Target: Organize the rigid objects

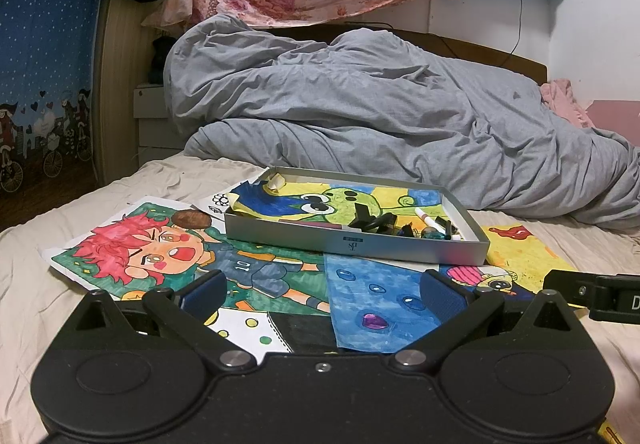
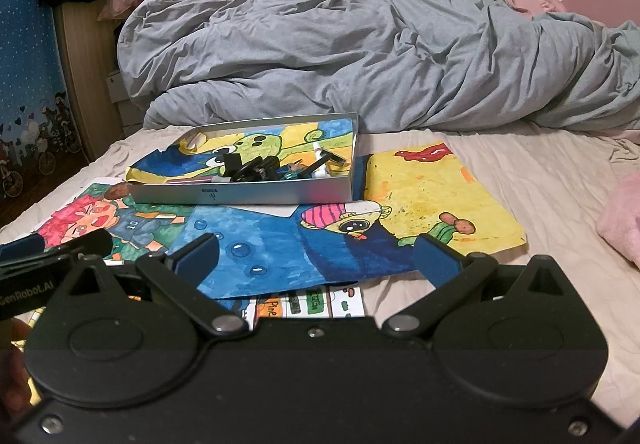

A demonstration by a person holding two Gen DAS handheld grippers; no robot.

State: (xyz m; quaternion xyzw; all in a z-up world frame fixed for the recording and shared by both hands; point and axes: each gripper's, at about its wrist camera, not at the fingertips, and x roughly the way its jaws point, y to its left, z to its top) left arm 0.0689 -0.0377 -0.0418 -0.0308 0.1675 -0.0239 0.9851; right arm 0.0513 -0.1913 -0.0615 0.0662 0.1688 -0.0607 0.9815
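Grey duvet [image 1: 380, 104] lay heaped at the bed's [image 2: 540, 180] far edge; mid-mattress, a silver tin [image 1: 356, 242] held small black items [image 2: 256, 170] atop drawings. Both the left gripper [image 1: 320, 294] and right gripper [image 2: 316, 252] hung released, empty, apparently between pickups; next, probably reach into the tin.

Pretty dim indoor light, flat and a bit warm, so the shadows are soft everywhere. Colours look noisy and smeary. Strong fisheye bend toward the edges, with dark vignetting in the corners. The grey duvet [image 1: 400, 104] stays reasonably sharp; no real glare anywhere.
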